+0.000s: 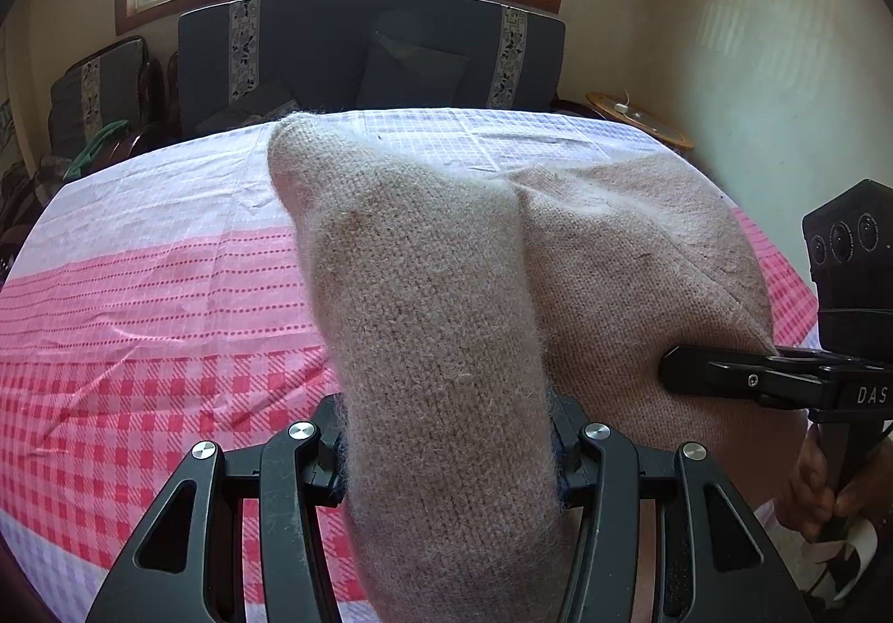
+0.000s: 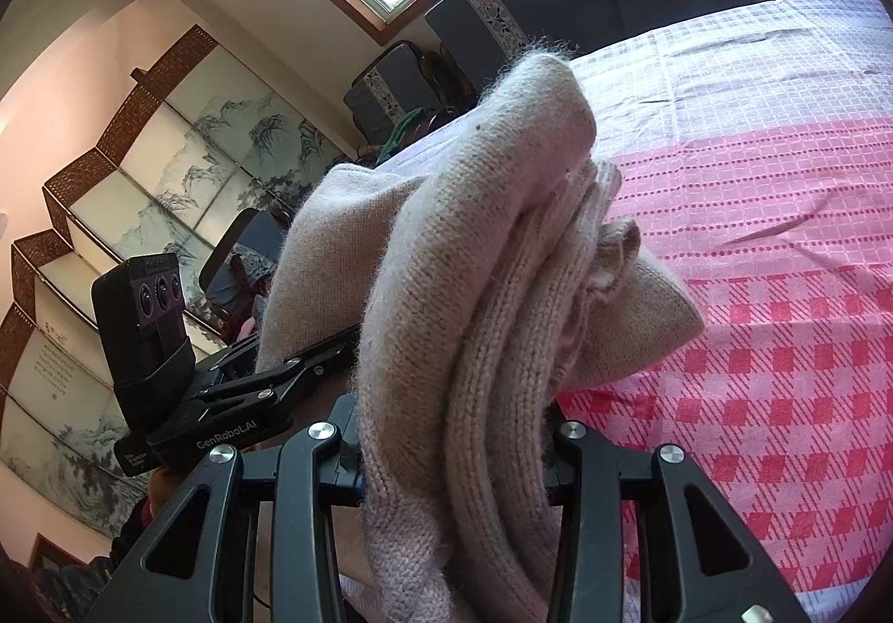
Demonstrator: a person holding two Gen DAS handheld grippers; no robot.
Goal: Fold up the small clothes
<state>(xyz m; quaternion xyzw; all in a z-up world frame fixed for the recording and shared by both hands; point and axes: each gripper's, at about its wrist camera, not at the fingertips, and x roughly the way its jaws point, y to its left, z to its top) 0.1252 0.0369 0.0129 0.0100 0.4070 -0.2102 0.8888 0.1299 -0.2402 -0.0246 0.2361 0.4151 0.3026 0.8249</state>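
Observation:
A beige knitted garment (image 1: 446, 299) is held up over the table between both grippers. My left gripper (image 1: 452, 450) is shut on a thick fold of it, which drapes over the jaws and hides the fingertips. My right gripper (image 2: 455, 455) is shut on a bunched, ribbed part of the same garment (image 2: 491, 288). In the left wrist view the right gripper (image 1: 725, 372) shows at the right edge, pinching the garment's side. In the right wrist view the left gripper (image 2: 290, 372) shows at the left, clamped on the cloth.
The table has a pink, red and white checked cloth (image 1: 139, 316). A dark sofa (image 1: 368, 59) stands behind it under a barred window. A small round wooden table (image 1: 642, 118) is at the far right. A painted folding screen (image 2: 139, 187) stands by the wall.

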